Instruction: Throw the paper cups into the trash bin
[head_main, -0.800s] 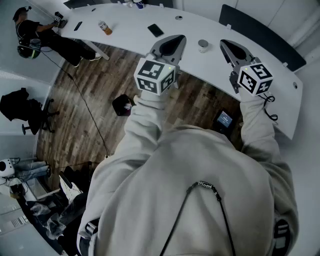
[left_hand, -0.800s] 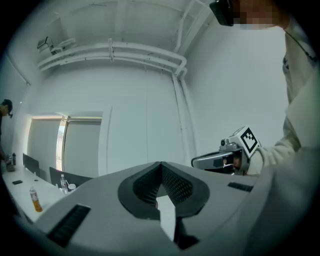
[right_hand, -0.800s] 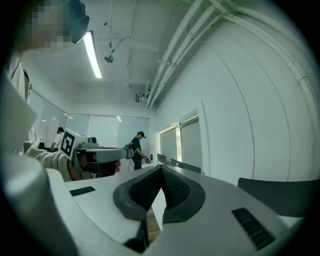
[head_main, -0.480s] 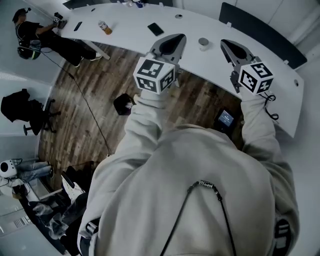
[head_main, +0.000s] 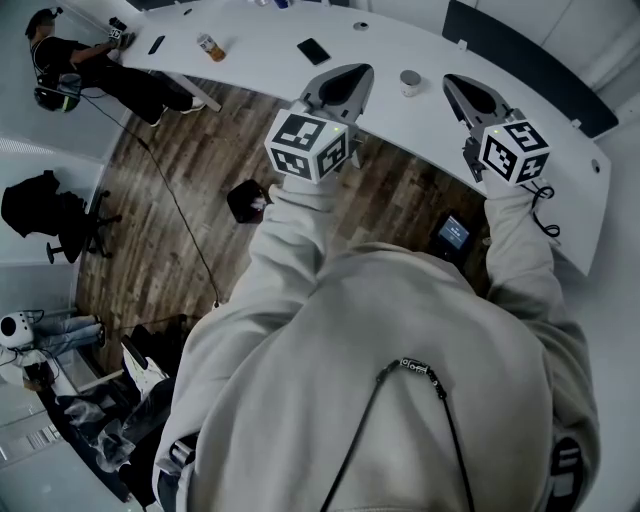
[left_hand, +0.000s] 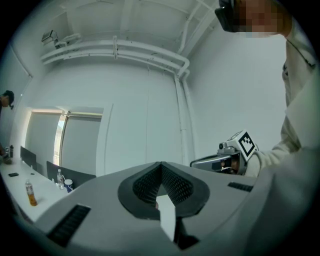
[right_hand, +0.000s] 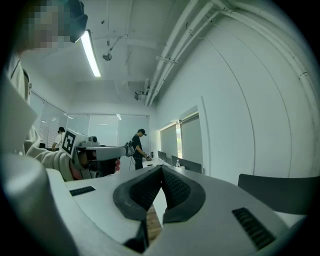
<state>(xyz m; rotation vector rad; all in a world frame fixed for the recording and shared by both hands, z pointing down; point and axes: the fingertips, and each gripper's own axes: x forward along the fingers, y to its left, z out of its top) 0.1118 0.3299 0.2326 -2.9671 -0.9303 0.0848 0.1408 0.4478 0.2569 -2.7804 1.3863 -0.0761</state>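
A small paper cup stands on the long white table, between and just beyond my two grippers. Both grippers are held up in the air over the table's near edge and point forward. My left gripper is shut with nothing in it; its pads meet at the tip. My right gripper is also shut and empty. Each gripper shows sideways in the other's view: right gripper, left gripper. A dark bin-like container sits on the wooden floor, below and left of my left gripper.
On the table lie a black phone and an orange bottle. A small screen device sits on the floor under the table. A person in black works at the table's far left end; an office chair stands left.
Both grippers have crept slightly forward over the table edge, and the head view has shifted a little. Both stay shut and empty.
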